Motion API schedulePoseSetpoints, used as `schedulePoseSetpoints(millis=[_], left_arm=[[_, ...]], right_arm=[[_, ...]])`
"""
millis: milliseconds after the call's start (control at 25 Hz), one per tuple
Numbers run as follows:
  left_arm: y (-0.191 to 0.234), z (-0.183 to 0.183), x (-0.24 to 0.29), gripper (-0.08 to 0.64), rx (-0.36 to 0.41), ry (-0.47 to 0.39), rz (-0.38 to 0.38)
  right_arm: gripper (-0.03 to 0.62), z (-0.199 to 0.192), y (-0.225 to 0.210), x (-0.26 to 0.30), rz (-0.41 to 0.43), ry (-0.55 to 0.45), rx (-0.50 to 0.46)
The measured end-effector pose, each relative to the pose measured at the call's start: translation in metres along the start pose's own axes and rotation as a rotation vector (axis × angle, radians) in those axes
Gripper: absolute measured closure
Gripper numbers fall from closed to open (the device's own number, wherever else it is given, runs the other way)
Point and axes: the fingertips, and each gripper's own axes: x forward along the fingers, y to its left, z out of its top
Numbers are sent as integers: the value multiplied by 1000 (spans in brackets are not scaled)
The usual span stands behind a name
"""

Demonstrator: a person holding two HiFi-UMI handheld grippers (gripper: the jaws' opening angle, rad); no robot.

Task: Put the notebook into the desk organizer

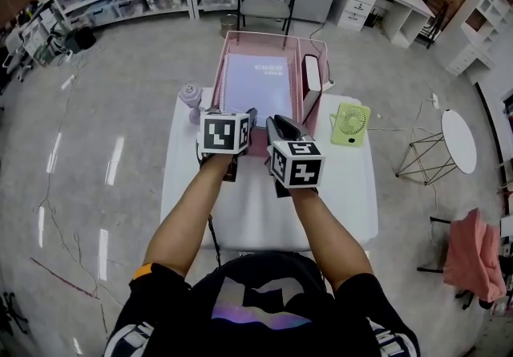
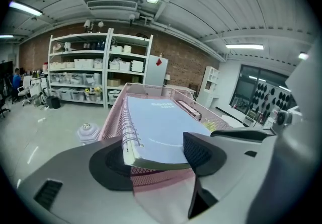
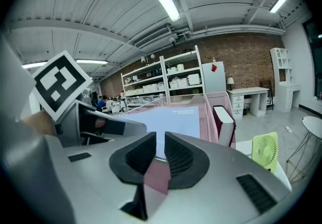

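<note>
**Release step: notebook in organizer**
The notebook [image 2: 156, 127] lies flat in the pink organizer [image 2: 113, 117]. Its near edge sits between the wide-open jaws of the left gripper [image 2: 151, 162], pads clear of it. The right gripper [image 3: 160, 150] has its jaws nearly together, gripping nothing. The next move is probably to draw both grippers straight back without dragging the notebook.

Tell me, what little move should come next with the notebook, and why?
Probably a gentle push. The notebook lies flat in the pink desk organizer, but its near end juts over the front rim, between the open jaws of the left gripper. The right gripper, jaws nearly together and empty, could nudge it in.
</note>
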Motion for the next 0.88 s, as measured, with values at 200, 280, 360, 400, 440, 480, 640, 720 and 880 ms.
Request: schedulePoseSetpoints(millis=[200,280,360,400,440,480,640,720,880], left_arm=[[0,-2,-9,276,58,24,27],[2,-3,-13,276,82,25,47],[3,-4,-18,276,103,15,68],[4,-4,-21,276,112,8,77],[4,-4,-24,276,120,1,87],[5,-5,-27,276,126,-9,98],[8,-8,-39,276,129,-48,131],[8,-9,-41,276,127,-59,133],[10,-15,-45,276,123,-78,140]], right_arm=[[548,-10,-10,8,-51,30,-27],[551,-8,-9,9,-63,29,-39],[552,-8,-8,10,-69,37,-42],[554,-8,-8,10,-71,39,-42],[555,-7,-7,10,-74,38,-44],[555,-7,-8,10,-78,35,-46],[556,-8,-11,10,-89,24,-46],[556,-9,-12,10,-93,21,-44],[555,-10,-12,8,-102,21,-49]])
